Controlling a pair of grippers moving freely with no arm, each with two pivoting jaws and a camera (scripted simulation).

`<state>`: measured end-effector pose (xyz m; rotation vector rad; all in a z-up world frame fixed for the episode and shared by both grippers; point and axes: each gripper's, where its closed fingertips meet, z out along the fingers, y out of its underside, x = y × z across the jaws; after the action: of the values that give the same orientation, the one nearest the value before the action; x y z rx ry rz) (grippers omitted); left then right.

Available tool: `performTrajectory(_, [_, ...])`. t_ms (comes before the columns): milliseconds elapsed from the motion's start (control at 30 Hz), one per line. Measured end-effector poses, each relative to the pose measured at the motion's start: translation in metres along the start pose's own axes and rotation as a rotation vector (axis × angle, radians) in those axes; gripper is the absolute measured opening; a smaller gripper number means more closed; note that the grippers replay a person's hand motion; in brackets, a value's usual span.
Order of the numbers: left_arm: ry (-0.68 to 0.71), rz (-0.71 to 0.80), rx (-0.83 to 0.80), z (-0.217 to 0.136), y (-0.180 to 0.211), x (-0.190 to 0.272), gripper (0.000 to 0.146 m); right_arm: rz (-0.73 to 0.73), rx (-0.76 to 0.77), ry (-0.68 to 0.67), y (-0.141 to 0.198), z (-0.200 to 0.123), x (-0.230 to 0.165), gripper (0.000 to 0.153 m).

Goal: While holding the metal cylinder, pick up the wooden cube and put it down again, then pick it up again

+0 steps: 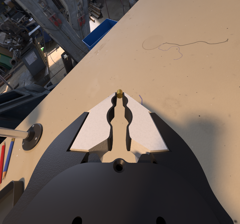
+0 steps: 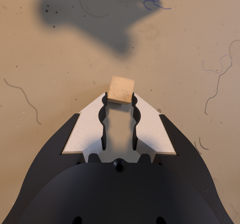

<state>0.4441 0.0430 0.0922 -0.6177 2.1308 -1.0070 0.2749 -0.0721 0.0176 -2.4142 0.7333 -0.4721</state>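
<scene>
Left wrist view: my left hand-held gripper (image 1: 119,96) was closed on the small brass-coloured metal cylinder (image 1: 119,94), pinched between its fingertips above the tan desk (image 1: 168,75); a blue bin (image 1: 100,33) stood past the desk edge, and a red pencil (image 1: 2,162) and a blue pencil (image 1: 8,158) lay at lower left. Right wrist view: my right hand-held gripper (image 2: 119,97) gripped the wooden cube (image 2: 121,89) at its tips, slightly tilted; I could not tell whether it was clear of the desk, with a shadow just beneath it.
</scene>
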Motion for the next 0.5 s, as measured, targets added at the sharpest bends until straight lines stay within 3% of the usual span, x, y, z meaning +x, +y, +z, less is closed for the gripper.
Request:
performTrajectory(200, [0.0,0.001,0.002,-0.0009,-0.0006,0.0007,0.007,-0.042,0.069,-0.039,-0.0068,-0.0026,0.0006,0.038])
performTrajectory(500, [0.013,0.027,0.023,-0.0002,-0.0046,0.0041,0.007,-0.222,0.137,-0.157,-0.0114,-0.0029,0.0055,0.038])
